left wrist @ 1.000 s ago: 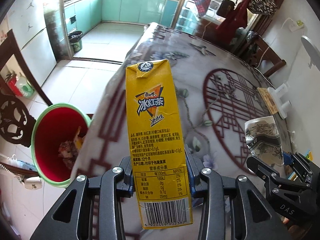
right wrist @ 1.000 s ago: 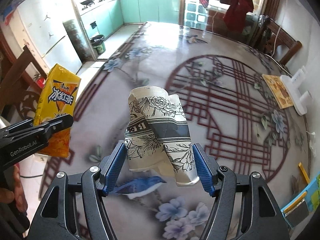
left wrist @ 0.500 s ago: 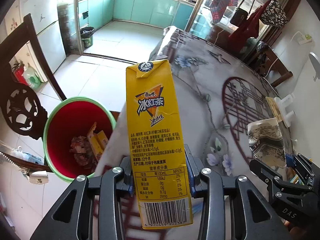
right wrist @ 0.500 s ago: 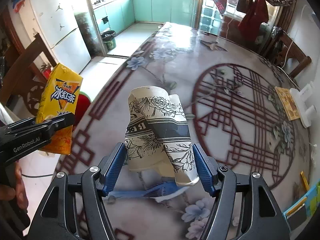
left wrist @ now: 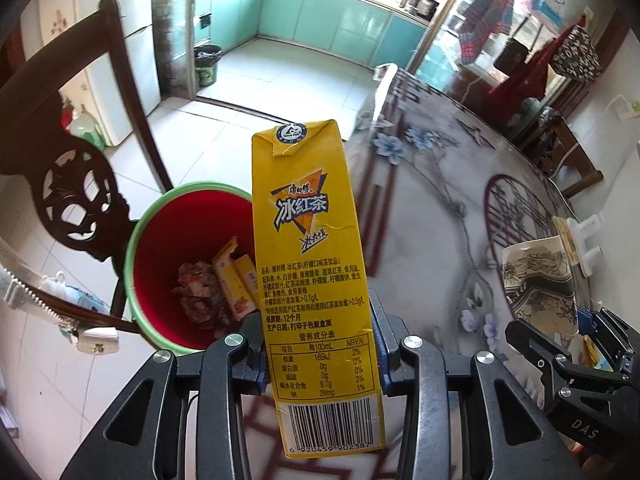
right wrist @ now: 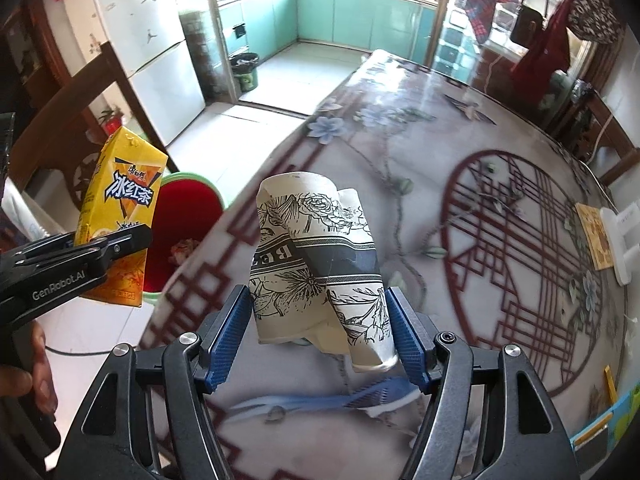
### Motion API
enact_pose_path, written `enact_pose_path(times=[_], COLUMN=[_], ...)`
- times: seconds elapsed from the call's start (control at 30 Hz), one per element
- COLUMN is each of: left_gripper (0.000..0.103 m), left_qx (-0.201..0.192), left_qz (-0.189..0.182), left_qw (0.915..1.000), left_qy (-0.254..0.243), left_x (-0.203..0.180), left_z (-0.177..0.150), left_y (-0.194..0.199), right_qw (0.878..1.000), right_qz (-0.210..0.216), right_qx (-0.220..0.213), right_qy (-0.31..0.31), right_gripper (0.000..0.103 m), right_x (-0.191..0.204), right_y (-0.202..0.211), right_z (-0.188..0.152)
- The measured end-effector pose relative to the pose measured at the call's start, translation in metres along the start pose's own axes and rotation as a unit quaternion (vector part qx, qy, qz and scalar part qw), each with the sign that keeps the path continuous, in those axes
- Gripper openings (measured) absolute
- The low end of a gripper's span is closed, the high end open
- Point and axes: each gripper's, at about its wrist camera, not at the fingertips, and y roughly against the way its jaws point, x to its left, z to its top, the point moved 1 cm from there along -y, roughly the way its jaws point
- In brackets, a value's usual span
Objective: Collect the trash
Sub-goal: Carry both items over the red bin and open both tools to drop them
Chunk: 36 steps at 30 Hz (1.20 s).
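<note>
My left gripper [left wrist: 320,354] is shut on a yellow iced-tea carton [left wrist: 308,248], held upright at the table's left edge, with the bin just beyond and below it. The red bin with a green rim [left wrist: 176,256] stands on the floor and holds scraps and a small yellow box. In the right wrist view the same carton [right wrist: 120,208] and left gripper [right wrist: 112,248] sit at the left, in front of the bin [right wrist: 188,208]. My right gripper [right wrist: 320,332] is shut on two crushed paper cups with black flower print [right wrist: 316,256], above the table. Those cups [left wrist: 538,280] show at the right of the left wrist view.
The patterned table [right wrist: 460,168] has a blue brush [right wrist: 332,400] under my right gripper and a white plug block [right wrist: 624,240] at the far right. A dark carved chair [left wrist: 76,192] stands beside the bin. A hand [right wrist: 24,380] holds the left gripper.
Both grippers have moved left with their loads. The carton has passed from over the table to its left edge, and the bin has come closer to the middle of the left wrist view.
</note>
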Motion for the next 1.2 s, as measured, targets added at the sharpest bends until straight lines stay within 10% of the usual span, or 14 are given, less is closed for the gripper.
enact_pose_path(times=[1.2], left_gripper=[0.036], left_qx=[0.030], left_qz=[0.040], left_qw=[0.9968], left_qy=[0.063], left_x=[0.126], left_z=[0.010], left_y=[-0.021], right_qw=[0.996], right_qz=[0.042], right_qx=[0.026], right_qy=[0.070], right_gripper=[0.067], right_x=[0.105], right_y=[-0.042], right_z=[0.035])
